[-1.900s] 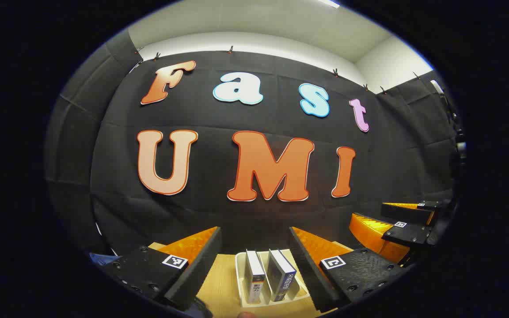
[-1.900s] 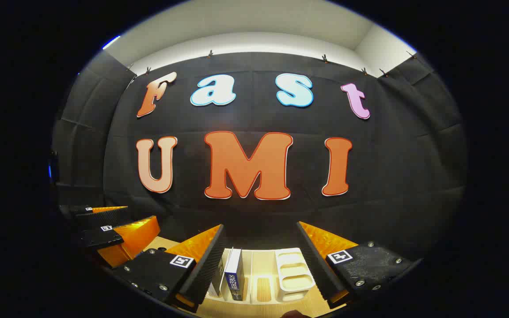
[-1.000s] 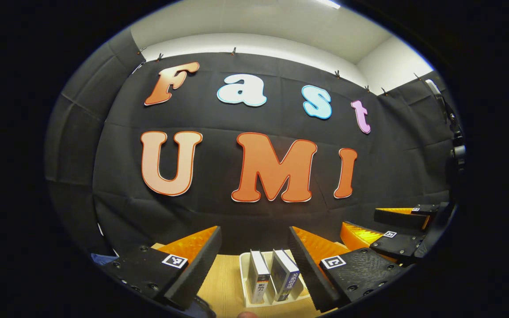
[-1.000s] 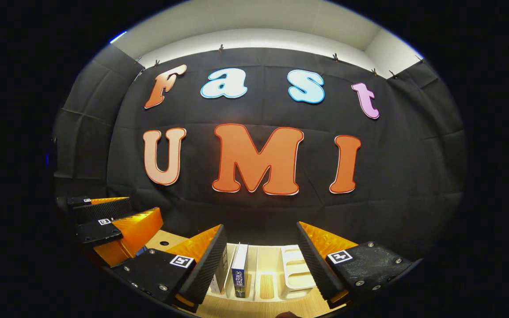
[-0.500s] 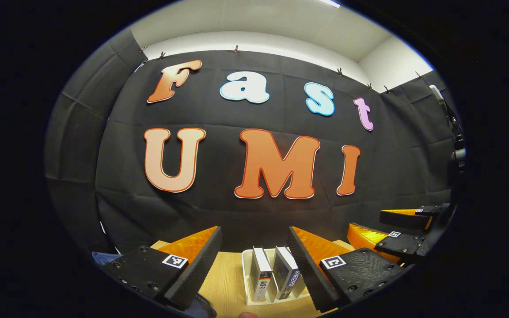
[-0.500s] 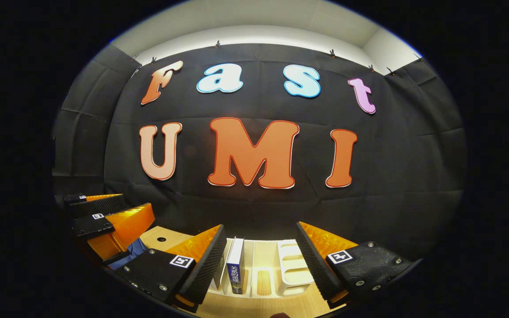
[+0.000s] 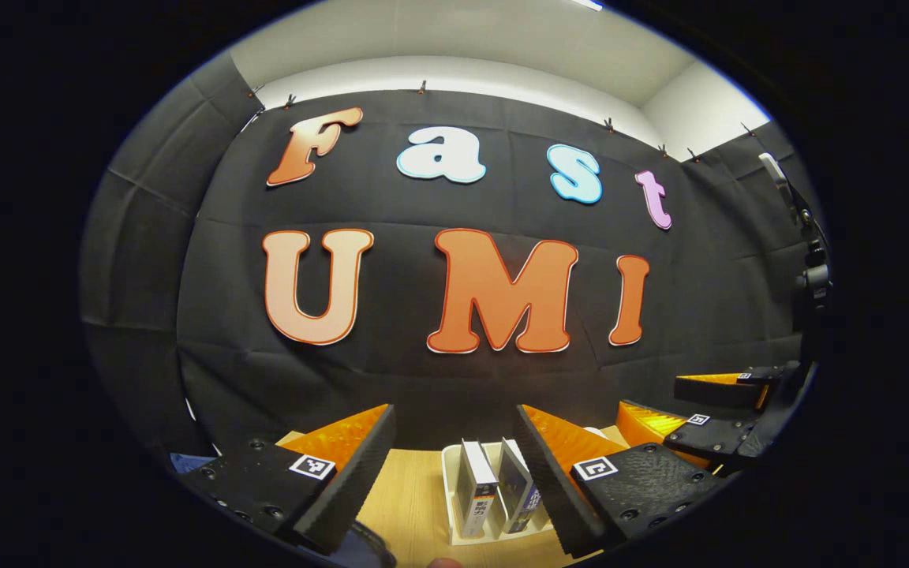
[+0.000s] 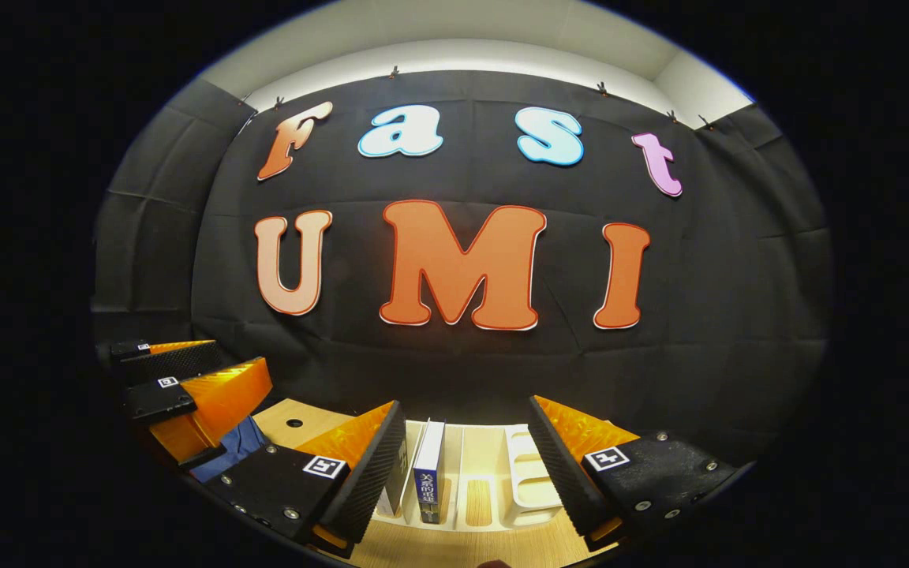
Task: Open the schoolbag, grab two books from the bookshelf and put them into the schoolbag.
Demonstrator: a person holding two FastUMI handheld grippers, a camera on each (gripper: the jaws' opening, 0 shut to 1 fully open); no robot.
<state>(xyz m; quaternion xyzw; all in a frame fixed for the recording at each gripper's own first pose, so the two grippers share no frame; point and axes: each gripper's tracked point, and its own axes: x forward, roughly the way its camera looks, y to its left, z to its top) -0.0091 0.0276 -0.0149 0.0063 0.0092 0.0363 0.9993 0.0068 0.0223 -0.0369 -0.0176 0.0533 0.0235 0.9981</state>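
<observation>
Two upright books, a white-spined one [image 7: 476, 491] and a blue-spined one [image 7: 519, 489], stand side by side in a white rack [image 7: 450, 467] on the wooden table [image 7: 409, 493]. My left gripper [image 7: 454, 473] is open, held in the air short of them, the books just inside its right finger. My right gripper [image 8: 466, 473] is also open, and the blue-spined book [image 8: 428, 472] stands between its fingers near the left one. The other book [image 8: 397, 473] is half hidden behind that finger. A strip of the blue schoolbag [image 8: 235, 446] lies at the lower left.
Each gripper shows in the other's view: the right gripper [image 7: 652, 398] far right, the left gripper [image 8: 222, 369] far left, both open. The rack's free slots [image 8: 529, 473] lie to the books' right. The black cloth wall stands close behind the rack. The table has a small hole [image 8: 294, 423].
Both grippers stayed open and drifted slightly. The books slid rightward in the left gripper view. The right gripper view tipped down a little, bringing the blue schoolbag into sight.
</observation>
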